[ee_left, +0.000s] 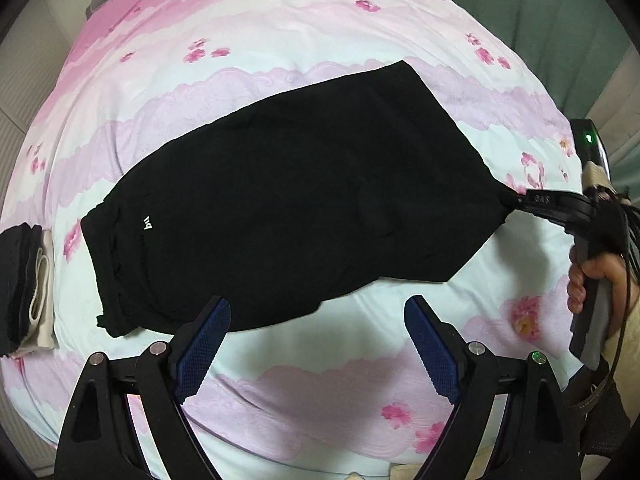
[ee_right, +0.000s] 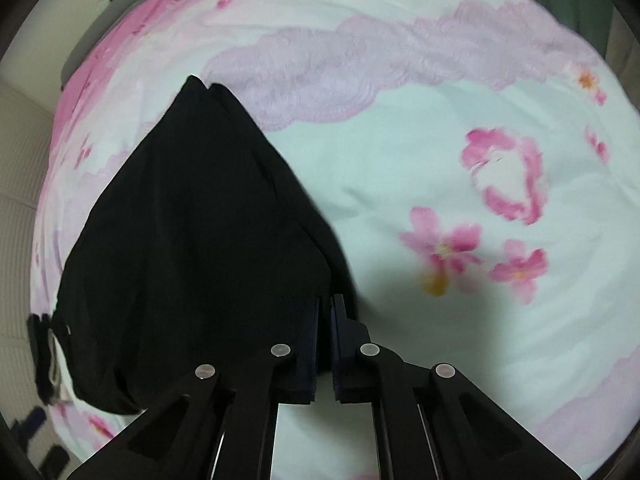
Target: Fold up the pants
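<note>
Black pants [ee_left: 280, 200] lie folded lengthwise across the flowered bedsheet [ee_left: 320, 52], waistband at the left with a small white logo [ee_left: 149, 225]. My left gripper [ee_left: 316, 320] is open and empty, just above the sheet at the pants' near edge. My right gripper [ee_left: 516, 202] is shut on the pants' leg end at the right and pulls the cloth to a point. In the right wrist view the right gripper [ee_right: 325, 308] is closed on the black cloth [ee_right: 192, 240], which spreads away to the left.
A stack of folded dark and cream clothes [ee_left: 24, 288] sits at the bed's left edge. A green curtain [ee_left: 540, 8] hangs beyond the far right of the bed. The sheet [ee_right: 460, 160] stretches to the right of the pants.
</note>
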`<state>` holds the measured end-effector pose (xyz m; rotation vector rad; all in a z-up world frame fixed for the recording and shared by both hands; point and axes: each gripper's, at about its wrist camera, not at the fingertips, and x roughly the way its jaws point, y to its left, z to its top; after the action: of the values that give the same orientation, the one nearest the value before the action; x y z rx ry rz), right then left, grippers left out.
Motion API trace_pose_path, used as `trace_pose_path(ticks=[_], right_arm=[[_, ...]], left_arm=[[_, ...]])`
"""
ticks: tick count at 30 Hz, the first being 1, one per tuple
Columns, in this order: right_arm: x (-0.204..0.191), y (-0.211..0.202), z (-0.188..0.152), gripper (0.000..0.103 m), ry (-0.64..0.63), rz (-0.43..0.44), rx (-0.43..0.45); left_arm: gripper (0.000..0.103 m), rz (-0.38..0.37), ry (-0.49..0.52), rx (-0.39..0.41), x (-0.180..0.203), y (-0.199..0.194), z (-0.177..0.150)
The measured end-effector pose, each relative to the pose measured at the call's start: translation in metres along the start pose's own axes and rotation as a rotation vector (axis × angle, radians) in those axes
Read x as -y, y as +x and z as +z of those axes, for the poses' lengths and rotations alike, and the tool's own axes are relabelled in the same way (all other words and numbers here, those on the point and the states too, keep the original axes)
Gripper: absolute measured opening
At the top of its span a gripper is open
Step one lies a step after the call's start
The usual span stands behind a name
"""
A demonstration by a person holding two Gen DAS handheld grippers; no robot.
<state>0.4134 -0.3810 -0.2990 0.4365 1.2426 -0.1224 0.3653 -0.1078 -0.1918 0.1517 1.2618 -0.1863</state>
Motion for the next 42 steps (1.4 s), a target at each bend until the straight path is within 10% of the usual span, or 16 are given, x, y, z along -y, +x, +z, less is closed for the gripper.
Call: trace_pose_path(ticks=[7, 12, 24, 32, 42], right_arm=[[0.024, 0.007, -0.009, 0.005, 0.039, 0.035, -0.043], [0.027, 0.004, -0.004, 0.054, 0.054, -0.054, -0.039], [-0.042, -0.067, -0.027, 0.063, -0.14, -0.054, 0.064], [-0.157, -0.056, -0.073, 0.063, -0.365, 0.024, -0.044], [-0.199, -0.037, -0.124, 0.064, -0.378, -0.069, -0.164]], left_arm=[[0.089, 0.02, 0.028, 0.009, 0.014, 0.0, 0.011], [0.089, 0.057, -0.013, -0.004, 0.005, 0.004, 0.008], [0.089, 0.073, -0.432, -0.053, -0.139, -0.001, -0.077], [0.089, -0.173, -0.682, 0.026, -0.236, 0.018, -0.115], [0.089, -0.461, -0.922, -0.007, -0.286, 0.107, -0.121]])
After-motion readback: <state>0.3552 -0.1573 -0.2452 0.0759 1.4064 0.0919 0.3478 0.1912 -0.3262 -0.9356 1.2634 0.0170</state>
